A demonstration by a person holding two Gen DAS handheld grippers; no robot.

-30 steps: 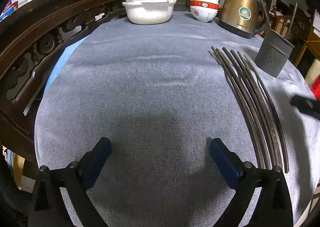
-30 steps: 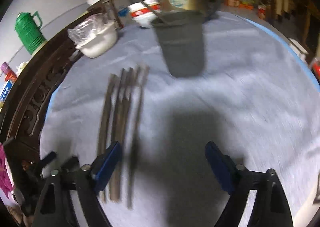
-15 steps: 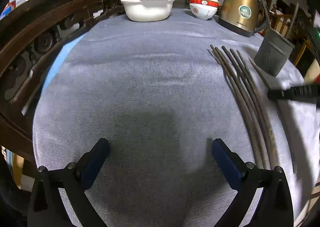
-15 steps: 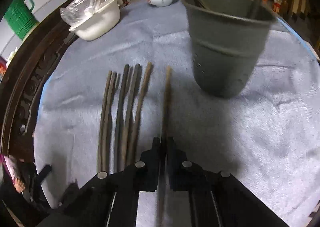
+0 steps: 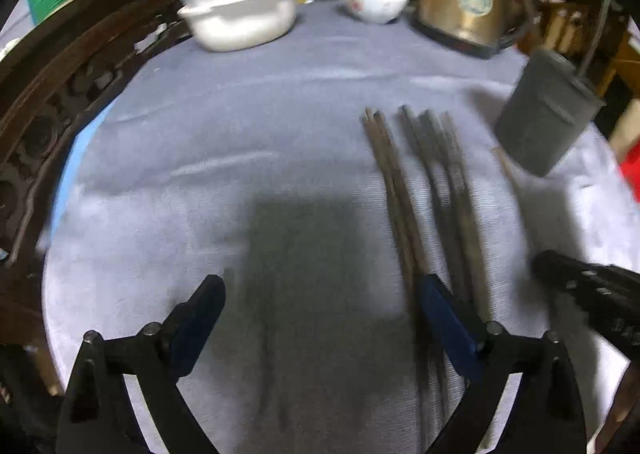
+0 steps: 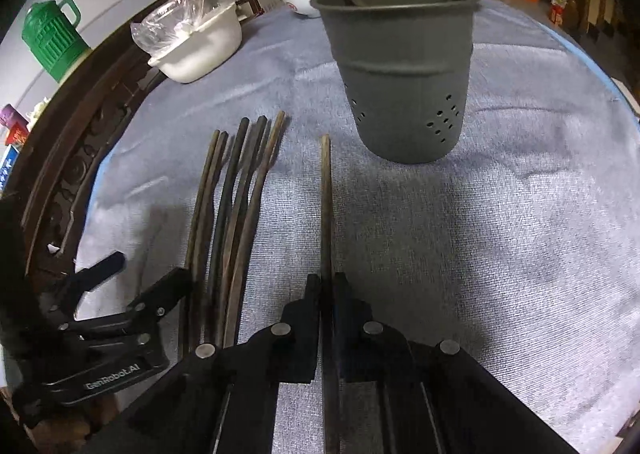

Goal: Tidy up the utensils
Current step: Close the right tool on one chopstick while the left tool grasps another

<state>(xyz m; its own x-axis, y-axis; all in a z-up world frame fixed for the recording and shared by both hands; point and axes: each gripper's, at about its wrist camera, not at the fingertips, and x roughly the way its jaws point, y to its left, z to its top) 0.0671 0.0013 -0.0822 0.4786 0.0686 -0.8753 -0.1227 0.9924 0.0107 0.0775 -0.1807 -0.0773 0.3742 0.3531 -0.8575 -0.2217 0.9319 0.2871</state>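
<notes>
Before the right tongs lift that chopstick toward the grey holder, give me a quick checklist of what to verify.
1. Right tongs shut on the single chopstick: ok, the pads press on it from both sides.
2. Held chopstick apart from the five chopsticks on the cloth: ok, a clear gap of cloth lies between them.
3. Grey holder upright with its mouth open: ok, though two utensils already lean inside.
4. Left tongs out of the way: ok, open and empty, over the near ends of the chopstick row, beside the right tongs.
5. Grip point along the chopstick: cannot tell, its near end is hidden under the tongs.
</notes>
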